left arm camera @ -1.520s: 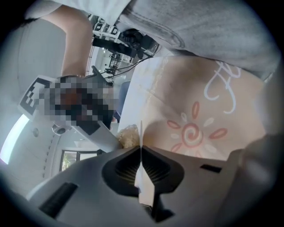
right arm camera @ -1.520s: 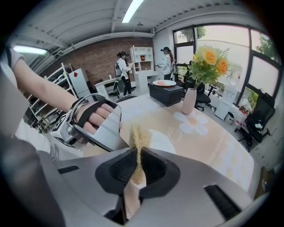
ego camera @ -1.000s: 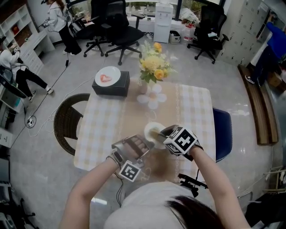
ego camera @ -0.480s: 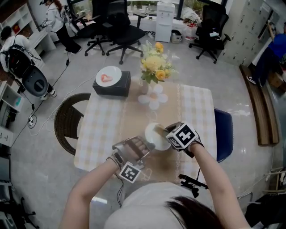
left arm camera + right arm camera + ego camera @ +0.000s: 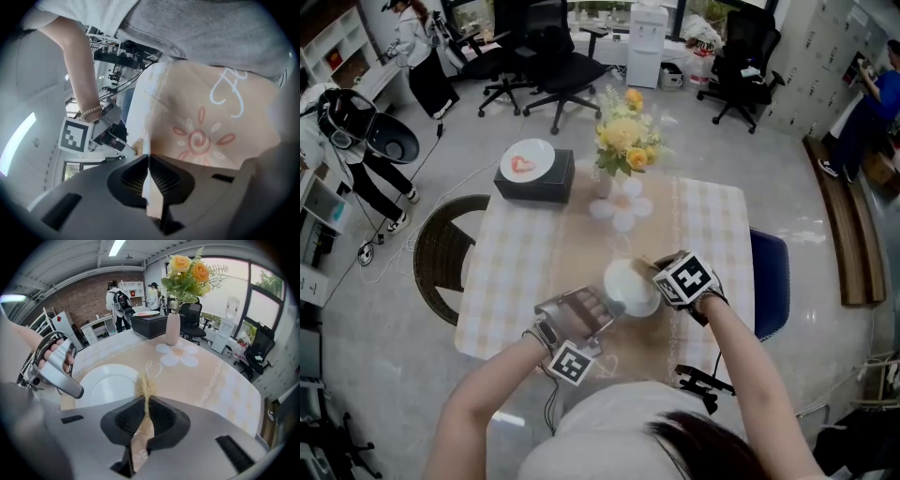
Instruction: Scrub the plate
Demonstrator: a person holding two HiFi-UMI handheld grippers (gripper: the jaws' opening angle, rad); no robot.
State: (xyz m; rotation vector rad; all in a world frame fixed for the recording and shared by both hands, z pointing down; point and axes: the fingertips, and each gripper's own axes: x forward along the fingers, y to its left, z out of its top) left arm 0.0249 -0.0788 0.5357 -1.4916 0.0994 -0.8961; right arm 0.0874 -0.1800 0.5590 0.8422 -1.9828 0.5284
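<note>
Since a second ago the right tongs [image 5: 656, 274] has slid off toward the person's right, so the face of the round white plate [image 5: 628, 286] now shows almost bare, while the left tongs [image 5: 607, 307] has hardly shifted. That plate rests on the beige runner of the checked-cloth worktop [image 5: 703, 225], close in front of the person and between the two hands. Seen from the left gripper view, the left tongs [image 5: 149, 161] is closed down to a thin slit with a white edge pinched in it, which I take to be the plate's near-left rim; the head view agrees, its tips meeting the rim there. Seen from the right gripper view, the right tongs [image 5: 144, 404] is clamped tight on a straw-coloured tuft of fibre scrubber [image 5: 145, 386], whose frayed end stands up just above the tips. What matters for the next stroke is this: the plate [image 5: 110, 387] lies ahead and to the left of the scrubber, whose tuft sits at or just over the plate's right rim, whether touching it I cannot tell. Being round, the plate offers no long axis to follow, so the sweep likely runs leftward across the face toward the holding hand. Scrubbing seems under way rather than finished.
</note>
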